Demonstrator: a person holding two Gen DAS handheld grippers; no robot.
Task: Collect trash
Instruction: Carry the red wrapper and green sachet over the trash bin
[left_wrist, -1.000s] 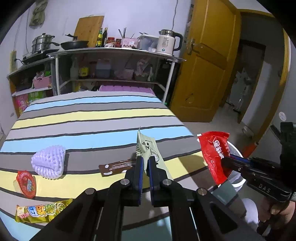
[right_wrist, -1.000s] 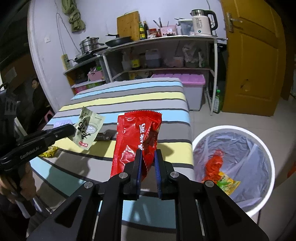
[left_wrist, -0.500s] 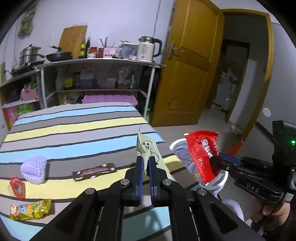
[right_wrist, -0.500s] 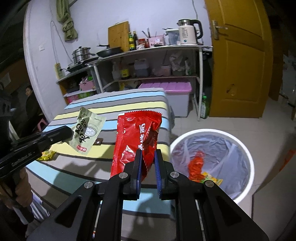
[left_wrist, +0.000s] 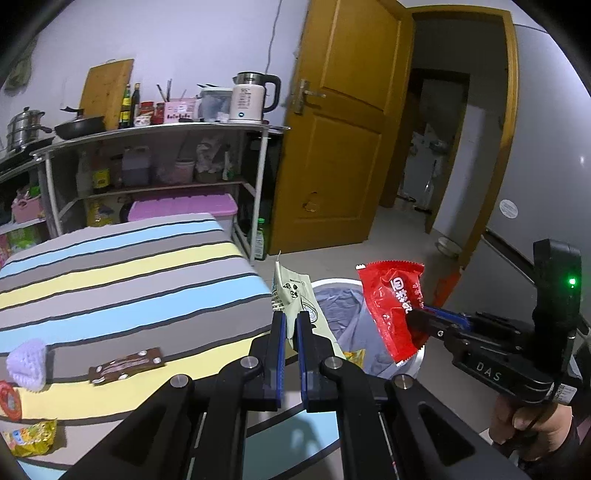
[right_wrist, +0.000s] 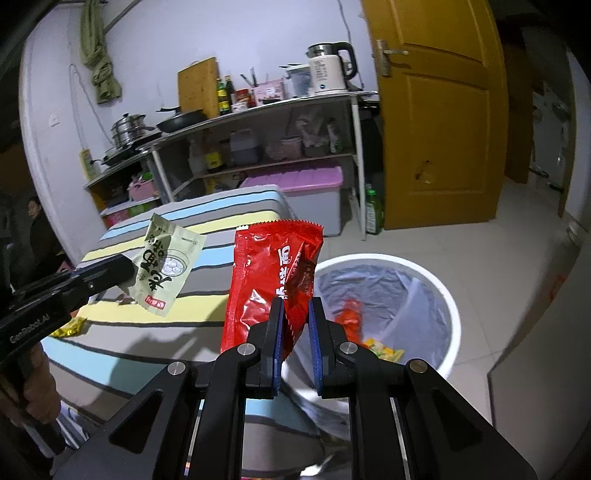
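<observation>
Black "DAS"-marked right tool (left_wrist: 415, 318)

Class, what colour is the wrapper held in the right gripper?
Red wrapper with white lettering, clearest in the right wrist view.

Left tool (left_wrist: 290, 325) level, fingers pinched nearly together. Right tool (right_wrist: 294, 314) level, fingers slightly apart. Both hand-held, side by side.

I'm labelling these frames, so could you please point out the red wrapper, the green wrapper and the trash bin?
red wrapper (right_wrist: 258, 280): right wrist view, left panel.
green wrapper (right_wrist: 166, 264): right wrist view, printed face.
trash bin (right_wrist: 452, 321): right wrist view, white rim.
</observation>
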